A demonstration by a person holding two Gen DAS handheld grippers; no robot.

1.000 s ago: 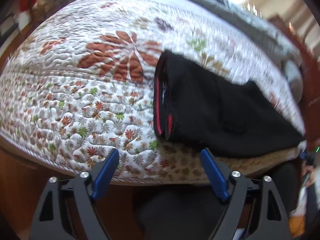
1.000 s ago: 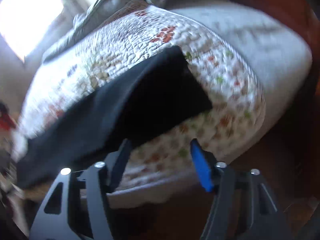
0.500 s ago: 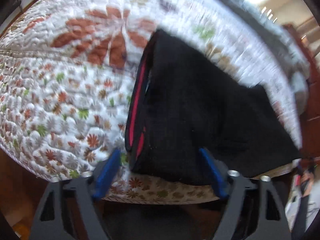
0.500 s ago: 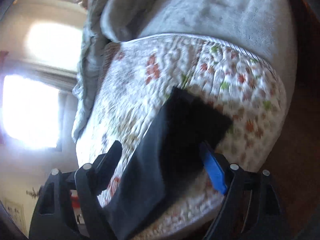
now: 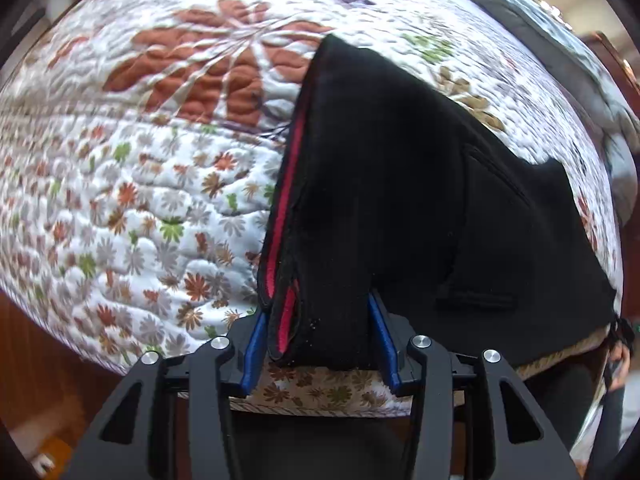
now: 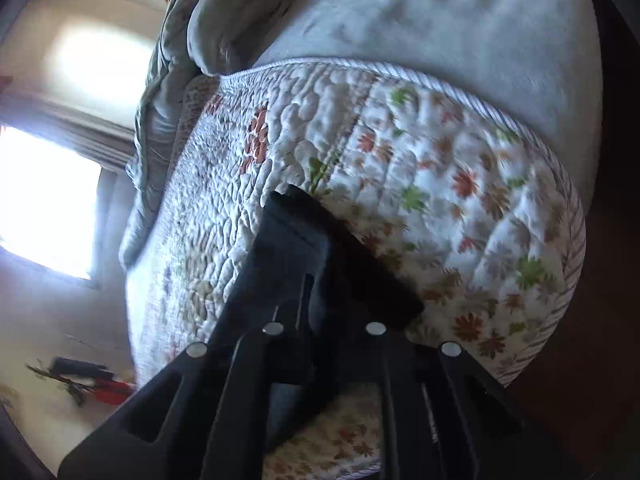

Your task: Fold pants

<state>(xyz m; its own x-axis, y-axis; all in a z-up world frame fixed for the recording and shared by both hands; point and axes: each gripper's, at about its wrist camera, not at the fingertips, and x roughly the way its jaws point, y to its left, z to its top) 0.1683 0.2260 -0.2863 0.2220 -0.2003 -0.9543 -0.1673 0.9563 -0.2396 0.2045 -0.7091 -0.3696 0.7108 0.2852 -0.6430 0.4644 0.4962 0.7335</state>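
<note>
Black fleece pants with a red-lined waistband (image 5: 400, 184) lie part-folded near the edge of a bed under a white quilted floral bedspread (image 5: 140, 200). The left tool (image 5: 318, 332) pinches the waistband corner between blue pads, likely to lift it for another fold. The right tool (image 6: 320, 320) looks pressed together on the dark leg end, sharing the load. A grey blanket (image 6: 420, 12) lies beyond.
</note>
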